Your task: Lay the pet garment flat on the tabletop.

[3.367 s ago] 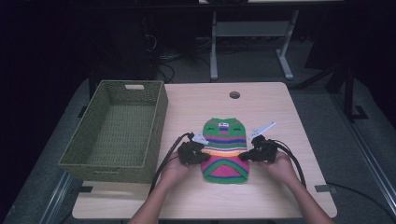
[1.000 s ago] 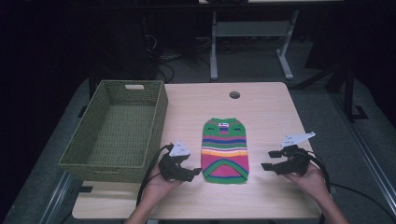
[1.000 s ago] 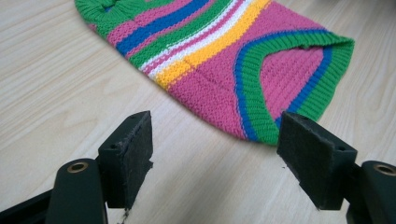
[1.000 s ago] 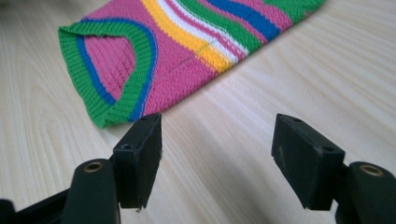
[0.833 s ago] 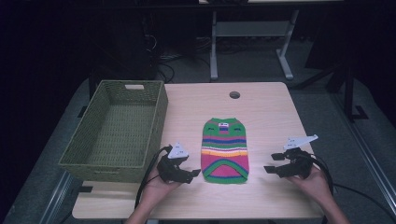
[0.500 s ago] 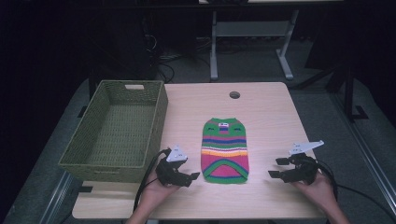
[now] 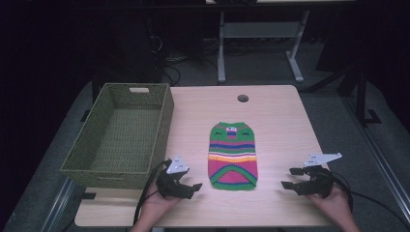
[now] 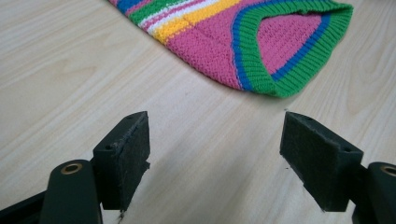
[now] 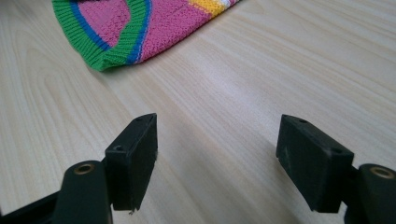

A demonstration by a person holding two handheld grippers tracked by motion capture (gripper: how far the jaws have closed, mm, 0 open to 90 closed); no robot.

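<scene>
The striped knitted pet sweater (image 7: 233, 155) in pink, green, yellow and blue lies flat at the centre of the light wooden worktop (image 7: 275, 121). The left gripper (image 7: 192, 187) rests at its 8 o'clock, jaws apart, nothing between them. The right gripper (image 7: 290, 178) sits at its 4 o'clock, jaws apart and empty, well clear of the sweater. The olive woven basket (image 7: 121, 140) stands at 9 o'clock.

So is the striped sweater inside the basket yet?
No, the striped sweater lies flat on the table, to the right of the woven basket and apart from it.
</scene>
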